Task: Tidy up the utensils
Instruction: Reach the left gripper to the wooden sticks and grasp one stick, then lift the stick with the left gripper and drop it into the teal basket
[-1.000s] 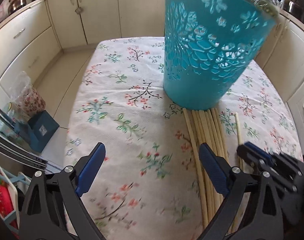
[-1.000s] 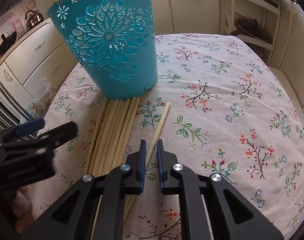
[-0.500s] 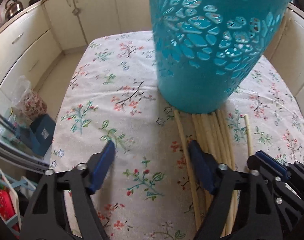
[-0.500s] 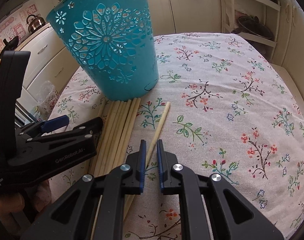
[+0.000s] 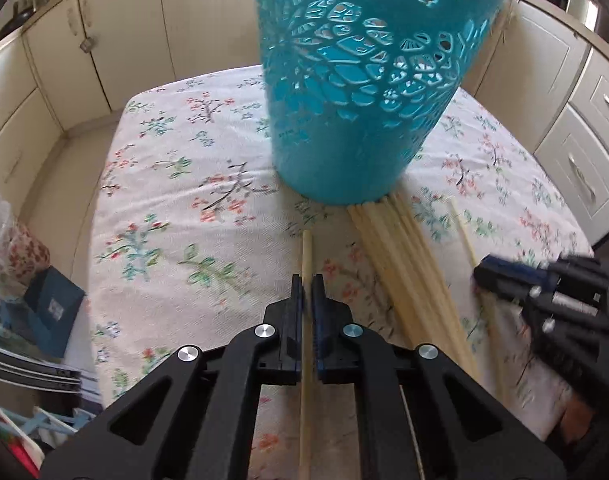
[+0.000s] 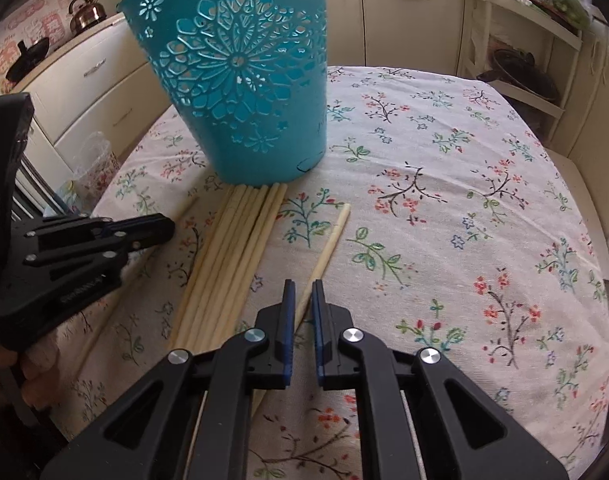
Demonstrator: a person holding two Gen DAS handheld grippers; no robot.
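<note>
The job looks barely begun, since nearly every chopstick is down on the flowered desk (image 6: 444, 168) rather than standing in the teal cut-out basket (image 6: 240, 80). The left claw (image 5: 307, 294) has just been closing and is now clamped on a single chopstick (image 5: 306, 248), which runs straight up between its blue pads and pokes out toward the basket's foot, its tip short of the wall. The right claw (image 6: 300, 300) is likewise pinched nearly closed on its own lone chopstick (image 6: 331, 244), which lies angled on the cloth just beside the main bundle of chopsticks (image 6: 236, 248). That bundle lies flat, side by side, with its far ends touching or tucked under the basket's base; which of the two I cannot say. What is left, by my reckoning, is to lift both held sticks into the basket and then clear the bundle. Neither held stick seems lifted yet, though the steep fisheye angle makes that hard to judge. The basket's rim and inside are cut off at the top of both views, so whether any utensils already stand in it cannot be told. The near ends of the bundle and of both gripped sticks vanish under the claws' black frames. In the left wrist view the other claw shows blurred at the right edge.
</note>
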